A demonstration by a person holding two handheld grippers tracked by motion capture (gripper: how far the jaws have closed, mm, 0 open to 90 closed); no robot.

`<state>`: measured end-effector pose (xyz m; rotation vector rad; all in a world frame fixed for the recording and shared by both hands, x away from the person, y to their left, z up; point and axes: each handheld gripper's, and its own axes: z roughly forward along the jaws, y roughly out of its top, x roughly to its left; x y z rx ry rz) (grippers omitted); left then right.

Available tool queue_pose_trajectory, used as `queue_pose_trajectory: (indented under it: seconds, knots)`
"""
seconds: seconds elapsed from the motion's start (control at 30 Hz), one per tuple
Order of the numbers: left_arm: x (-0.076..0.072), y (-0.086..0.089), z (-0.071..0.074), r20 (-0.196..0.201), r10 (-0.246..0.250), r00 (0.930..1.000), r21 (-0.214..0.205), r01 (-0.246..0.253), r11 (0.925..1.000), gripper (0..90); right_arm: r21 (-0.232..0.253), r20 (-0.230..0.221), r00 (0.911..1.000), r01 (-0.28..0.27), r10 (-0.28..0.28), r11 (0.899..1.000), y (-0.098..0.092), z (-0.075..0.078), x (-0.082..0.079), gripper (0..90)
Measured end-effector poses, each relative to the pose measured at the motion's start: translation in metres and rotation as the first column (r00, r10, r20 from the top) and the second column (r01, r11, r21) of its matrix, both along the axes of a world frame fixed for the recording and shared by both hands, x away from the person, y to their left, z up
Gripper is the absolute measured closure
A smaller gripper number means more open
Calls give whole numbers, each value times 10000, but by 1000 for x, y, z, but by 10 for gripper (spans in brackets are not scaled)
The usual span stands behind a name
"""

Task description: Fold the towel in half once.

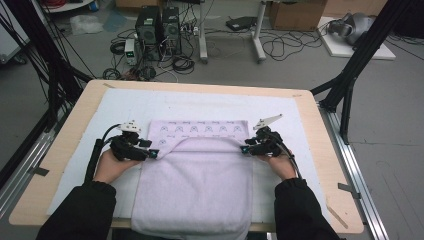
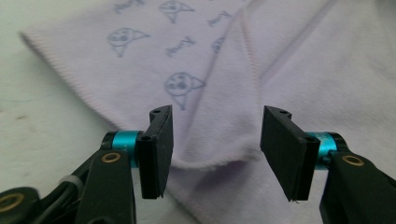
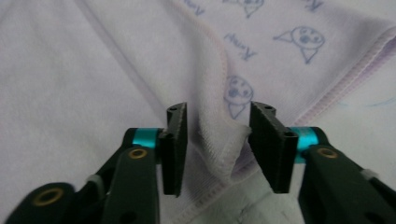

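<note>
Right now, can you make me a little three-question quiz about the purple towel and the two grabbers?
1. True or false: the lilac towel hangs over the near edge of the table.
2. What is printed on the towel's far strip? A) stars B) little faces C) stripes
3. What stands between the right gripper's jaws?

Key:
1. True.
2. B.
3. A raised fold of the towel's hemmed edge; the jaws look open around it, not pinching. The left gripper is open over the towel's other folded corner.

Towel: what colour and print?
Pale lilac towel with small blue cartoon faces and script words; clearest in the left gripper view.
</note>
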<state>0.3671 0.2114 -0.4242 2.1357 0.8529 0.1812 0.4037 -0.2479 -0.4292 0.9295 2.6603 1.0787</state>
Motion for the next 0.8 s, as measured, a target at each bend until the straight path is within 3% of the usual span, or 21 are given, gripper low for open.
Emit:
queue_pose_trajectory:
  seconds: [0.1, 0.23, 0.3, 0.37, 0.53, 0.67, 0.77, 0.8]
  knots:
    - [-1, -6, -4, -12, -296, 9996, 228, 297, 9993, 476, 132, 53, 9998, -185, 184, 9997, -1, -2, -4, 732]
    - [-2, -9, -7, 186, -457, 9988, 738, 442, 9963, 778, 175, 131, 9992, -380, 378, 9991, 0, -1, -8, 782]
    - [-3, -7, -5, 312, -335, 9990, 650, 314, 9974, 834, 197, 370, 9987, -350, 343, 9992, 0, 3, -10, 785]
    - [-4, -4, -2, 389, -268, 9989, 621, 243, 9978, 849, 513, 531, 9982, -318, 291, 9982, -2, 8, -12, 789]
    - [-14, 9, 16, 690, -46, 9976, -18, 47, 10000, 852, 1019, 1097, 9932, -510, 397, 9935, -7, 27, -25, 790]
    - [-39, 19, 31, 1055, -173, 9943, -449, 222, 9987, 851, 1302, 1231, 9902, -819, 658, 9881, -12, 42, -45, 789]
    - [-64, 22, 32, 1164, -420, 9923, -237, 450, 9987, 851, 1230, 1168, 9882, -1134, 991, 9859, -12, 48, -68, 789]
    - [-70, 22, 32, 1194, -456, 9918, -216, 485, 9986, 850, 1255, 1337, 9846, -1297, 1128, 9836, -11, 49, -80, 789]
